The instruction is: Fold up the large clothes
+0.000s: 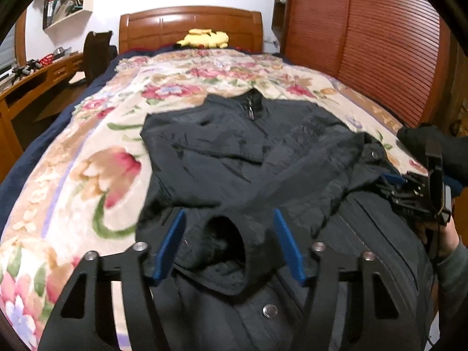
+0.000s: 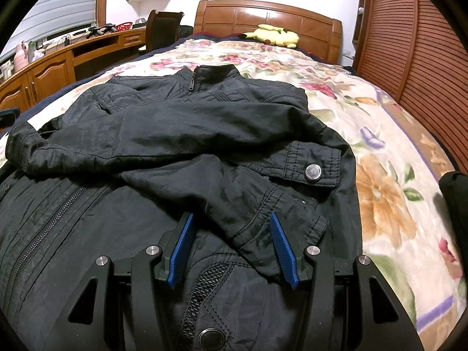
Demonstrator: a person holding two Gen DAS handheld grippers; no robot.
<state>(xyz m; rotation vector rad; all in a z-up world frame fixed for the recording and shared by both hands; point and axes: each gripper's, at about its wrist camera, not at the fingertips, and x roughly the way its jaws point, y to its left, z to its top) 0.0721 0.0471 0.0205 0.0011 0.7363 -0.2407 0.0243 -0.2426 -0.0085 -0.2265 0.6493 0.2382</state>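
Observation:
A black zip-up jacket (image 1: 248,146) (image 2: 181,122) lies front up on the floral blanket (image 1: 96,181) (image 2: 389,193), its collar toward the headboard. Both sleeves are laid across its front. My left gripper (image 1: 228,213) hovers open over the jacket's lower part. A sleeve cuff (image 1: 225,234) with its dark opening lies between the blue pads, which do not press on it. My right gripper (image 2: 231,215) is open too, above the other sleeve's cuff (image 2: 257,228) beside a snap-button tab (image 2: 313,172). The right gripper (image 1: 415,193) also shows in the left wrist view, held by a hand at the jacket's right edge.
A yellow plush toy (image 1: 204,38) (image 2: 275,36) rests against the wooden headboard (image 1: 190,26) (image 2: 269,17). A slatted wooden wardrobe (image 1: 365,44) (image 2: 415,58) runs along the bed's right side. A desk (image 2: 58,67) and a dark chair (image 1: 98,55) stand to the left.

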